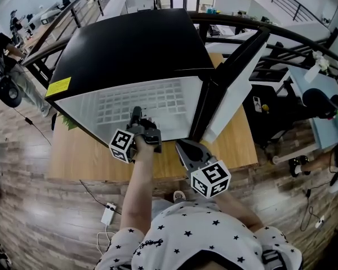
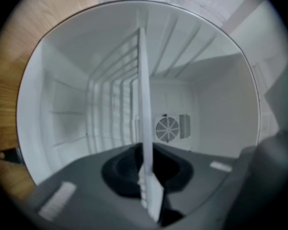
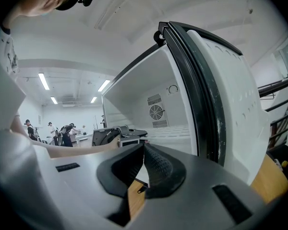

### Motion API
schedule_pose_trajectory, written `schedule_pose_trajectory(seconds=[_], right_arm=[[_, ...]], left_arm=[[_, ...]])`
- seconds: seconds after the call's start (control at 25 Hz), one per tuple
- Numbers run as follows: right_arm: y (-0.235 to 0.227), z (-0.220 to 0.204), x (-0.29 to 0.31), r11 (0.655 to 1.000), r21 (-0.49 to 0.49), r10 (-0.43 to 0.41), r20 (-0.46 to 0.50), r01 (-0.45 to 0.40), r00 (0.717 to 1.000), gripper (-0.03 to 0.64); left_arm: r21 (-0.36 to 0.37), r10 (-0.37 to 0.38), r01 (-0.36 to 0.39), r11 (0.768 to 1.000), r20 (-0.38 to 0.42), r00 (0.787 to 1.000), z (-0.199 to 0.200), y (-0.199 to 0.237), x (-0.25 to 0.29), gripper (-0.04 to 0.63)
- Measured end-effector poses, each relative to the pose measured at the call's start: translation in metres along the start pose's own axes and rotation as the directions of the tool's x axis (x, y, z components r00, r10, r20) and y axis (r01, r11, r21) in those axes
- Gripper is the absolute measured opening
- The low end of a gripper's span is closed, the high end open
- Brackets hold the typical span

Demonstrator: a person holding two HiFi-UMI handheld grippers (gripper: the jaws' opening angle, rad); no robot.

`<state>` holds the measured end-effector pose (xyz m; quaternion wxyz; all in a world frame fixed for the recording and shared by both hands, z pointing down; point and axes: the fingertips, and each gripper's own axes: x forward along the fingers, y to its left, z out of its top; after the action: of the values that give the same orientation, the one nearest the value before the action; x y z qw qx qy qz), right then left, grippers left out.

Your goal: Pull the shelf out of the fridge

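L claw (image 2: 146, 178) grips the front edge of the white shelf (image 2: 143, 95), which runs ahead of it inside the fridge (image 1: 129, 44). R claw (image 3: 143, 163), just to its right, is closed & empty. Wooden counter (image 1: 79, 156) under both; plank floor (image 1: 39, 207), railings (image 1: 73, 10) beyond.

Wooden table (image 1: 73, 156); white power strip (image 1: 108, 213), probably, on floor (image 1: 45, 224).

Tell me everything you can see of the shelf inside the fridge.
The shelf is a white, plastic-looking panel with a grid of slots. It lies flat inside the open black fridge, between its white walls, and looks bare and not yet drawn out. The left gripper view shows it edge-on, with parallel bars running toward the back. The left gripper has its fingers closed on the shelf's front edge.
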<state>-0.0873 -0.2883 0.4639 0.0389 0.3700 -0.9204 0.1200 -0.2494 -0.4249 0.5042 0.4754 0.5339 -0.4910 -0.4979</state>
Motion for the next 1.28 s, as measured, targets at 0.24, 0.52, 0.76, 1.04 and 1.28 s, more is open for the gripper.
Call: schedule_pose_trajectory(seconds=[0.24,0.52,0.76,1.04,1.28], right_arm=[[0.005,-0.005,-0.001,1.000,0.014,0.020,-0.006,-0.020,1.000,0.021],[0.011,-0.009,-0.002,0.999,0.032,0.021,-0.012,-0.020,1.000,0.021],[0.009,-0.021,-0.009,0.999,0.049,-0.001,-0.030,0.003,1.000,0.021],[0.015,-0.030,-0.022,0.999,0.048,-0.013,-0.031,0.015,0.999,0.021],[0.021,-0.032,-0.038,0.998,0.052,-0.037,-0.028,0.039,0.999,0.021]], left_arm=[[-0.017,0.015,-0.015,1.000,0.002,1.000,-0.001,0.002,-0.003,0.034],[-0.033,0.017,-0.017,0.999,0.011,1.000,-0.002,0.003,-0.006,0.032],[-0.040,0.007,-0.007,0.999,0.009,1.000,-0.002,0.003,-0.009,0.032],[-0.050,0.004,-0.003,0.999,0.011,1.000,-0.003,0.002,-0.015,0.032],[-0.049,0.030,-0.029,0.998,0.015,0.999,-0.003,0.003,-0.024,0.031]])
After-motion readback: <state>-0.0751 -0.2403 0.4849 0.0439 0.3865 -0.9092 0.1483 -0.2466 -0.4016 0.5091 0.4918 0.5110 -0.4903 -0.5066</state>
